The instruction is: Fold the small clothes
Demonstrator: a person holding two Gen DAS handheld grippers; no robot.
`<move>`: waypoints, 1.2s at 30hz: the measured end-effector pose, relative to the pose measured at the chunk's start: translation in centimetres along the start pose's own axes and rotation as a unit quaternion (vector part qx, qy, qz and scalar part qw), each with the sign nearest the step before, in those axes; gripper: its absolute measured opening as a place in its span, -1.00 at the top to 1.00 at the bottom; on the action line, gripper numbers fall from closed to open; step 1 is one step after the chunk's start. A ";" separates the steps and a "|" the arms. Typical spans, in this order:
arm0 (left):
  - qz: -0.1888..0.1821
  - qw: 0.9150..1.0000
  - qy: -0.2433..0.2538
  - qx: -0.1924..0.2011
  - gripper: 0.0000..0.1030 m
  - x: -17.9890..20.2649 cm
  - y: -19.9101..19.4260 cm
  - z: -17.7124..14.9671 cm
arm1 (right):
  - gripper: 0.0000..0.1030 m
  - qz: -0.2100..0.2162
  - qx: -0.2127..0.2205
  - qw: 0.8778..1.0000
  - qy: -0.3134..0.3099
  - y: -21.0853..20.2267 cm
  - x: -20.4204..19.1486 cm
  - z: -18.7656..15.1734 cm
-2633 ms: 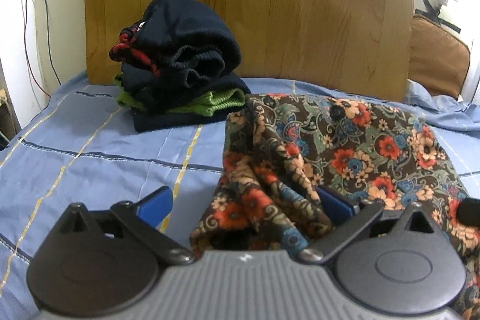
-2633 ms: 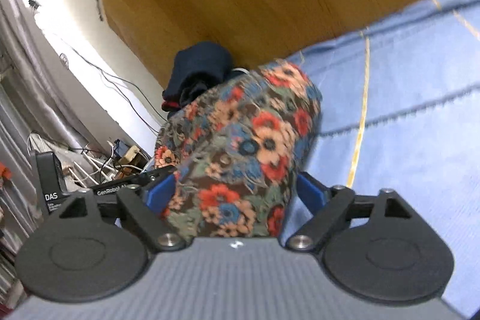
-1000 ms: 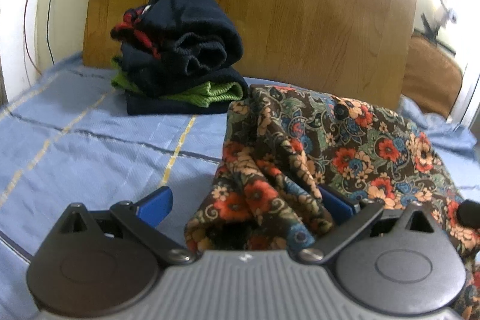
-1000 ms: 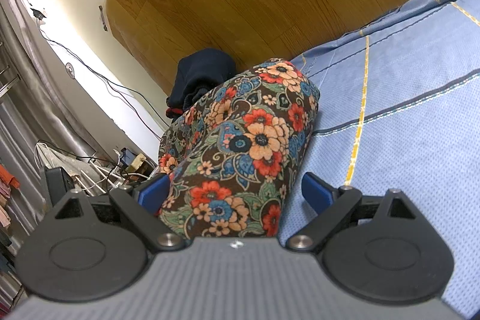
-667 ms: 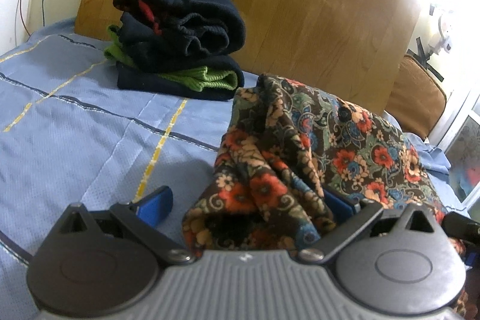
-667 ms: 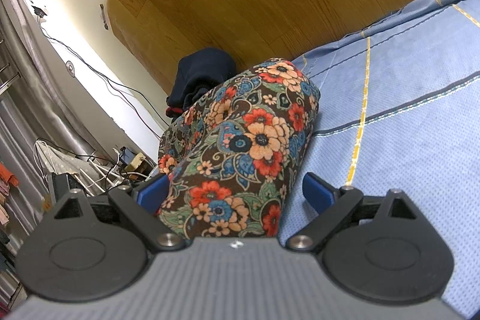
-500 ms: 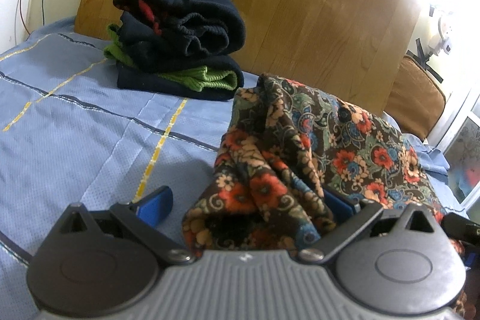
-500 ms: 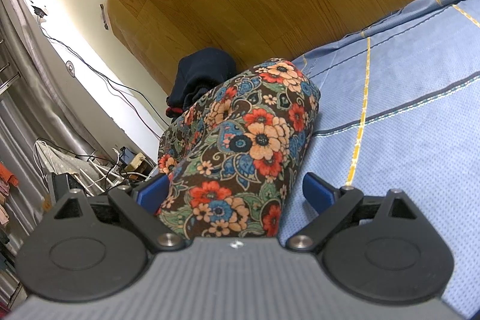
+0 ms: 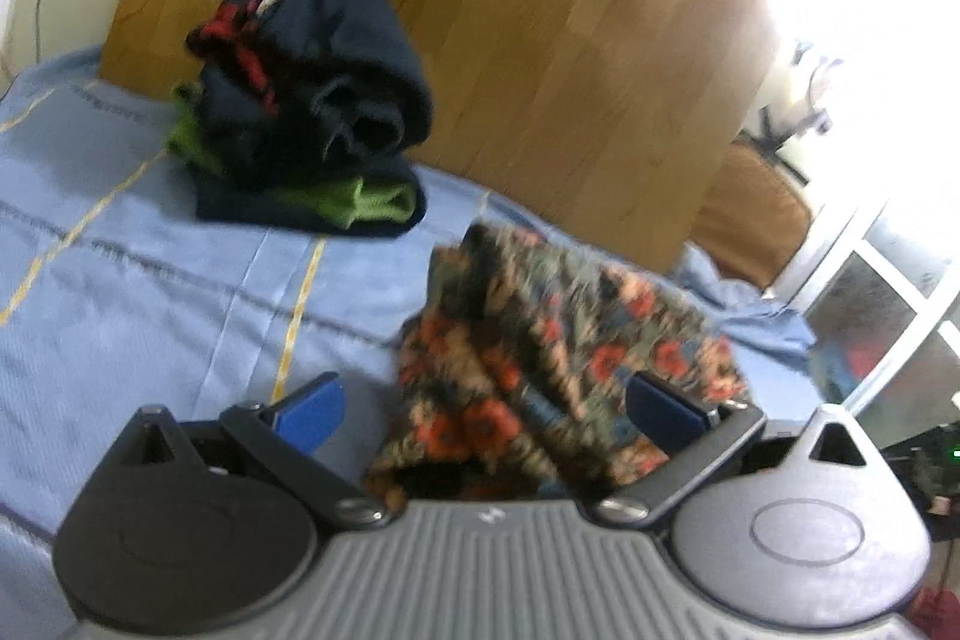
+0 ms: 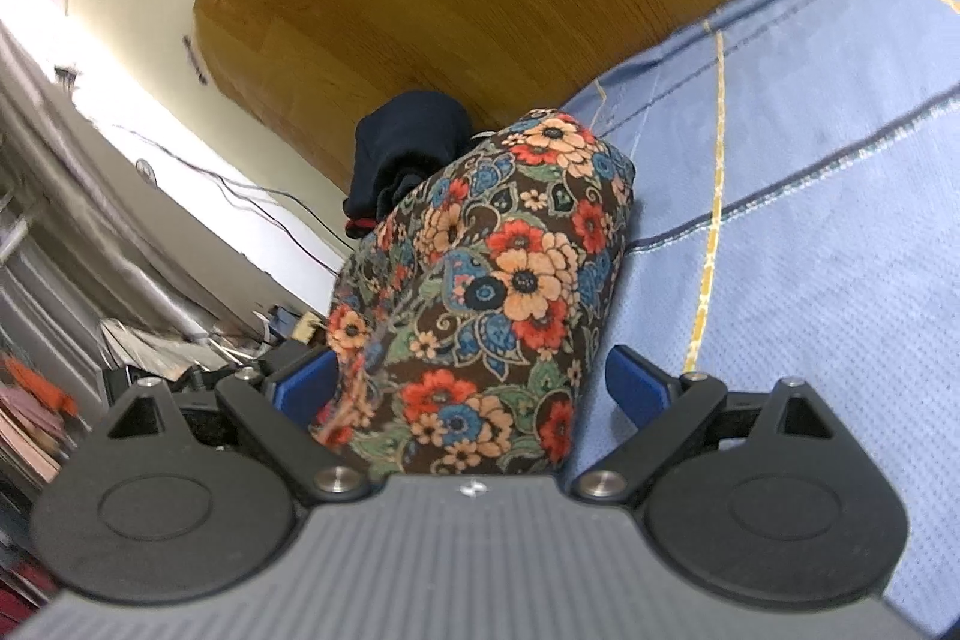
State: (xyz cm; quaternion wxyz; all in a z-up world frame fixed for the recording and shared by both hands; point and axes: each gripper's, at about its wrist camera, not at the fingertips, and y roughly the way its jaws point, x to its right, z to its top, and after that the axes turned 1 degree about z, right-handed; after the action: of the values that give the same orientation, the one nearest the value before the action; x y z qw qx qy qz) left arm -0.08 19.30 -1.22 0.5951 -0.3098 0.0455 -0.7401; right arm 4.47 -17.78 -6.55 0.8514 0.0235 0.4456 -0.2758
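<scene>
A: Item one, floral garment [image 9: 540, 376]?
B: Dark brown cloth printed with red, orange and blue flowers, bunched in a soft heap on the blue striped bedsheet [image 9: 150, 292]. It sits in the near part of the scene, directly ahead of both tools. The left wrist view is motion-blurred, so finer folds cannot be read there.

A: Left gripper [image 9: 489, 409]?
B: Jaws spread wide, released. The cloth heap lies between the blue pads [image 9: 312, 409], nearer the right-hand pad; the left pad stands clear over bare sheet.

A: Right gripper [image 10: 474, 388]?
B: Also spread apart, unclamped. The floral garment [image 10: 498, 292] fills most of the gap between the fingers; whether either pad touches the fabric cannot be told.

A: Other stock?
B: A stack of folded clothes [image 9: 306, 100], dark navy with a green layer and a red-patterned edge, far left on the sheet, against the wooden headboard [image 9: 540, 10]. It stands well apart from the floral garment. A brown cushion [image 9: 750, 226] lies at far right beside the headboard.
</scene>
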 end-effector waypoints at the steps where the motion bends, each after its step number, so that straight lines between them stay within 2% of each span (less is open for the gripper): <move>1: -0.004 1.000 0.002 -0.001 -1.00 0.0 0.0 0.4 | -0.89 0.000 -0.003 1.000 0.004 0.0 0.0 0.3; 5: -0.037 0.999 -0.002 -0.038 -1.00 -0.3 1.8 1.3 | -0.89 -0.013 -0.008 1.000 -0.014 0.8 -0.6 1.1; 9: -0.057 0.993 -0.014 -0.099 -1.00 -0.6 5.6 0.5 | -0.89 -0.034 -0.035 0.998 -0.025 2.7 -0.6 1.5; 10: -0.072 0.990 -0.027 -0.120 -0.99 -0.8 6.8 0.1 | -0.89 -0.037 -0.042 0.998 -0.029 3.4 -0.6 1.5; 12: -0.091 0.990 -0.035 -0.097 -1.00 -0.5 7.6 -1.0 | -0.95 -0.037 -0.049 0.997 -0.044 4.9 -1.1 1.6; 15: -0.079 0.993 -0.014 -0.083 -0.98 1.0 7.8 -1.8 | -0.94 -0.057 -0.062 0.993 -0.080 7.2 -2.2 1.5; 17: -0.071 0.994 -0.020 -0.077 -0.90 1.0 7.4 -2.1 | -0.78 -0.067 -0.062 0.991 -0.100 7.7 -3.2 1.4; 19: -0.077 0.994 -0.030 -0.071 -0.76 0.8 6.5 -2.3 | -0.42 -0.071 -0.056 0.987 -0.129 7.4 -4.3 1.2; 21: -0.084 0.994 -0.039 -0.056 -0.75 0.8 5.1 -2.6 | -0.24 -0.058 -0.045 0.983 -0.166 6.9 -6.1 0.7; 22: -0.084 0.995 -0.042 -0.041 -0.74 1.0 4.0 -2.8 | -0.17 -0.048 -0.041 0.981 -0.181 6.7 -6.9 0.5; 25: -0.072 0.996 -0.054 0.016 -0.74 0.5 0.0 -3.0 | -0.13 -0.009 -0.034 0.978 -0.208 6.9 -9.7 0.2; 27: -0.057 0.995 -0.056 0.053 -0.74 0.0 -2.6 -2.8 | -0.13 0.020 -0.037 0.974 -0.223 8.1 -11.4 0.3; 30: -0.014 0.993 -0.055 0.107 -0.74 -1.1 -6.7 -2.2 | -0.13 0.066 -0.051 0.964 -0.253 10.7 -14.3 0.7; 36: 0.078 0.978 -0.077 0.178 -0.74 -6.1 -11.7 0.8 | -0.12 0.134 -0.095 0.944 -0.285 20.4 -19.7 2.0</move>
State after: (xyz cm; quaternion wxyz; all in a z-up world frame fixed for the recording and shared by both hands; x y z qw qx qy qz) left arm -9.05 28.44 2.06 0.6985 -0.2505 -0.1092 -0.6614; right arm 7.12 7.76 5.64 0.9702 -0.0776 0.2011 -0.1103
